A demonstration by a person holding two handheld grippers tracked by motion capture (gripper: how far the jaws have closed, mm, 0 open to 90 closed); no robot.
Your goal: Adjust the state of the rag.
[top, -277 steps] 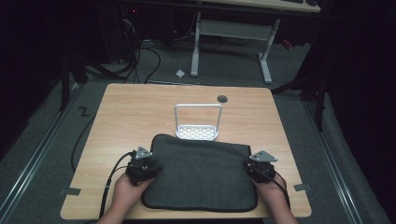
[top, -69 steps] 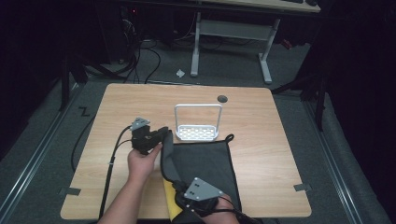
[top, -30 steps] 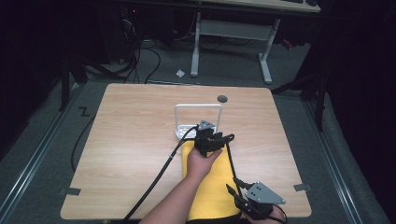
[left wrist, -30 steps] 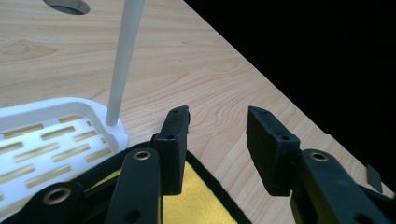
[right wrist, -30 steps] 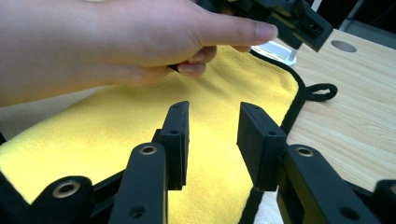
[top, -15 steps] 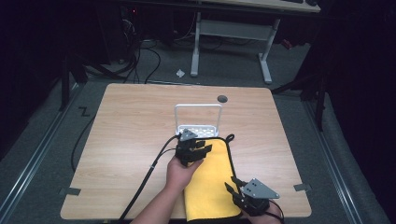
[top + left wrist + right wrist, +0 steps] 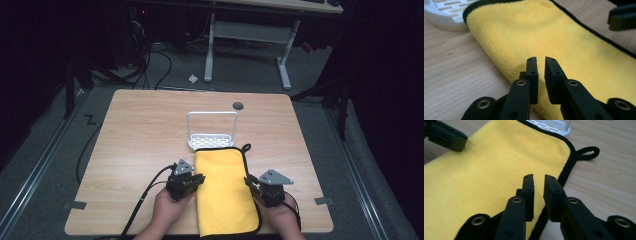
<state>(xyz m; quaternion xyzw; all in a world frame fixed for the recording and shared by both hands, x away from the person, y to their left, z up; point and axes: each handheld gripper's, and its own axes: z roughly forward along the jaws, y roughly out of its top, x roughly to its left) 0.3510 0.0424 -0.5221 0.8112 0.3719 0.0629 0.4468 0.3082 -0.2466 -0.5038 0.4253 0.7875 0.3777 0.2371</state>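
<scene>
The cloth (image 7: 226, 192) now lies folded in half, yellow side up, a long strip where a wide dark sheet covered the near table (image 7: 140, 125) a few seconds back. Both hands have dropped from the fold to its flanks: the left gripper (image 7: 192, 178) sits just beside the cloth's left edge, the right gripper (image 7: 254, 184) at its black-trimmed right edge. Their jaws have just been closing and now stand nearly together, with nothing pinched between them in either gripper view. So the first fold looks done, and I'd guess a second one comes next. Touching the cloth's far end stands the white perforated rack (image 7: 212, 134), empty.
</scene>
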